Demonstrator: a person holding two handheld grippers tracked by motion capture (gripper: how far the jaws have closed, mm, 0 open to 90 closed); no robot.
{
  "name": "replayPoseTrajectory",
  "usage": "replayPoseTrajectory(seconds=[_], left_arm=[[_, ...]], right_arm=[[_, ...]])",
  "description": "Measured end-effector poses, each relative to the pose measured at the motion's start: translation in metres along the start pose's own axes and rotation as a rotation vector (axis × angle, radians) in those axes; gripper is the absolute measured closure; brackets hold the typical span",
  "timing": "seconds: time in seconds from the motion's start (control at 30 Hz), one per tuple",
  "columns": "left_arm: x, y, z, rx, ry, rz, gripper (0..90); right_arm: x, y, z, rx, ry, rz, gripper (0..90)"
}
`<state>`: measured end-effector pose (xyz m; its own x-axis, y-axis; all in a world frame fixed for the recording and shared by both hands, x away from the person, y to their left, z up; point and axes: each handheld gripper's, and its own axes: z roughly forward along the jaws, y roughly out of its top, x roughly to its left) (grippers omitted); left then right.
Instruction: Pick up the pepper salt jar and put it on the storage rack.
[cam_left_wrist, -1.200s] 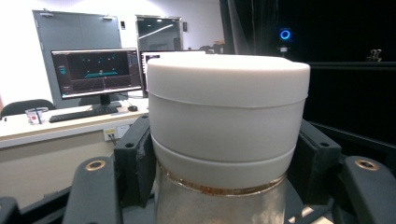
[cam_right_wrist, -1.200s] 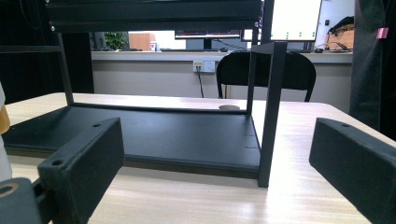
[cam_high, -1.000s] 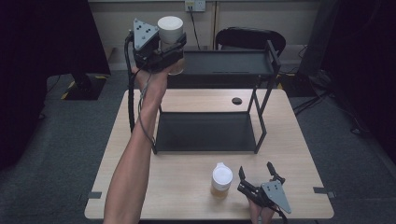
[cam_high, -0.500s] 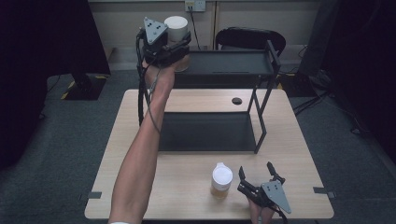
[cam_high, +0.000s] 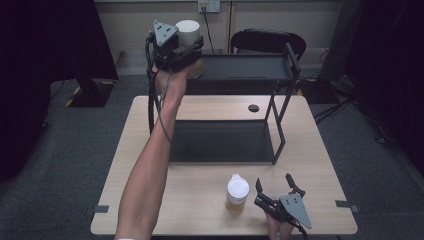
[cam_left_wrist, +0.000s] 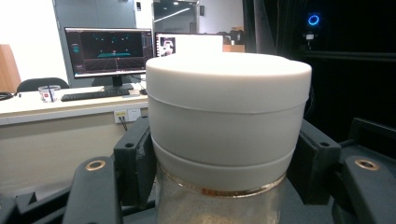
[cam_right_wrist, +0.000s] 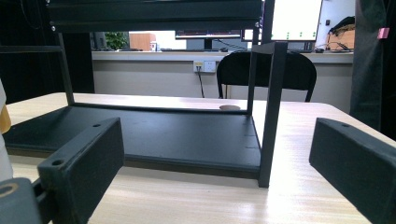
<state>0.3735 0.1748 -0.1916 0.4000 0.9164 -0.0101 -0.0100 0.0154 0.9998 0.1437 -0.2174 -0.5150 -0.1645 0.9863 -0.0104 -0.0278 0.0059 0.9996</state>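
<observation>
Jar (cam_left_wrist: 228, 140) — plain white lid, unlabelled

left gripper (cam_high: 186, 49): holds white-lid jar (cam_high: 188, 36) by top shelf (cam_high: 245, 67);
right gripper (cam_high: 275, 192): open, on table (cam_high: 210, 200);
second jar (cam_high: 237, 192): beside it

Our count: two jars, one rack

We see two white-lidded jars (cam_high: 188, 33) (cam_high: 237, 192), one black two-tier rack (cam_high: 280, 107), one chair (cam_high: 267, 42) and two grippers (cam_high: 182, 52) (cam_high: 275, 187).
</observation>
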Motion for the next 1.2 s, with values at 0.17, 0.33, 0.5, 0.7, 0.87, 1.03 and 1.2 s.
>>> replayPoseTrajectory(seconds=[0.17,0.33,0.5,0.7,0.87,1.03,1.2], left_arm=[[-0.001,0.005,0.003,0.016,0.001,-0.005,35.2],[0.002,0.005,0.002,0.018,-0.005,-0.011,35.1],[0.003,0.004,0.002,0.015,-0.008,-0.013,34.8],[0.006,0.0,0.002,-0.011,-0.012,-0.022,21.3],[-0.001,0.001,0.001,-0.004,0.03,-0.004,7.0],[0.0,-0.004,-0.003,-0.019,0.04,-0.017,0.0],[0.003,-0.01,-0.011,-0.055,0.003,-0.017,0.0]], right_arm=[[0.0,0.0,0.0,0.0,0.0,0.0,2.1],[0.0,0.0,0.0,0.0,0.0,0.0,2.1],[0.0,0.0,0.0,0.0,0.0,0.0,2.1],[0.0,0.0,0.0,0.0,0.0,0.0,2.1],[0.0,0.0,0.0,0.0,0.0,0.0,2.1],[0.0,0.0,0.0,-0.001,-0.002,0.0,1.9],[0.0,0.0,0.0,0.0,-0.001,0.0,1.9]])
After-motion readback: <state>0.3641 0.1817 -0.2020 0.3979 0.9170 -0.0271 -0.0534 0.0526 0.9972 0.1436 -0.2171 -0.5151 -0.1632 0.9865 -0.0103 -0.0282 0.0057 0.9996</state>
